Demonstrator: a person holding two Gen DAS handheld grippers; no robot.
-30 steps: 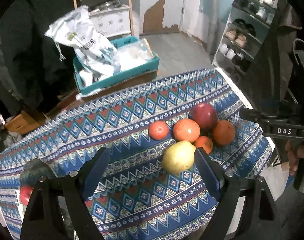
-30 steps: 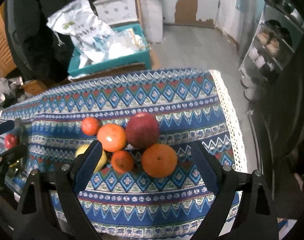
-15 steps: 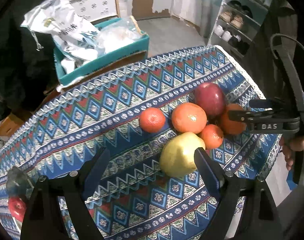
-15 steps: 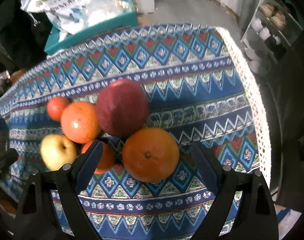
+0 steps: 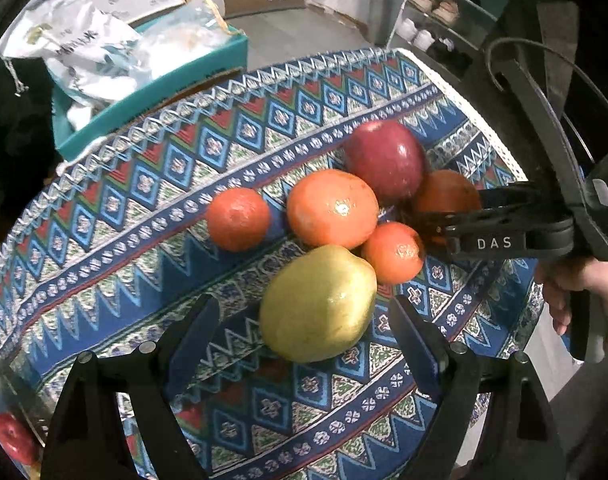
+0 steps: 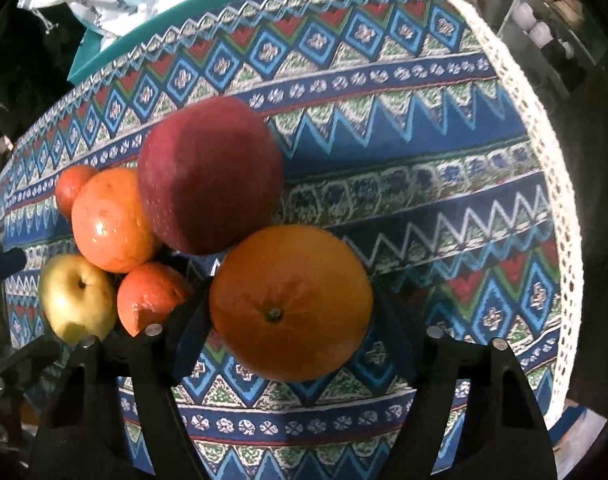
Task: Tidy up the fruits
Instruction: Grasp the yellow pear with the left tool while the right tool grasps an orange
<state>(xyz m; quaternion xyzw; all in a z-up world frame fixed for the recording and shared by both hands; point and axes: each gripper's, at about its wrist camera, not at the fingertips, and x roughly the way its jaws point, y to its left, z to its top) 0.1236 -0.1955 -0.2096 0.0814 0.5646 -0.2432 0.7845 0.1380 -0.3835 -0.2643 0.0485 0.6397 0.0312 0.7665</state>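
Several fruits cluster on the patterned tablecloth point(image 5: 143, 200). My left gripper point(image 5: 304, 320) hangs open over a yellow-green apple point(image 5: 318, 304), which lies between its fingers with gaps on both sides. Beyond it lie a small tangerine point(image 5: 392, 252), a mid-sized orange point(image 5: 332, 208), another tangerine point(image 5: 237, 218) and a dark red apple point(image 5: 384, 160). My right gripper point(image 6: 291, 320) points down with its jaws closing on the large orange point(image 6: 289, 304), and the pads meet its sides. The red apple point(image 6: 207, 176) touches that orange from behind.
A teal box point(image 5: 151, 92) with plastic bags stands behind the table. A shoe rack point(image 5: 444, 0) is at the far right. The cloth's lace edge point(image 6: 560, 200) marks the table's right side. A red fruit point(image 5: 13, 438) shows at the lower left. A hand point(image 5: 576, 288) holds the right gripper.
Both grippers have come down onto the fruit cluster. The right jaws have narrowed from wide open onto the large orange. The left jaws keep their width around the yellow-green apple.
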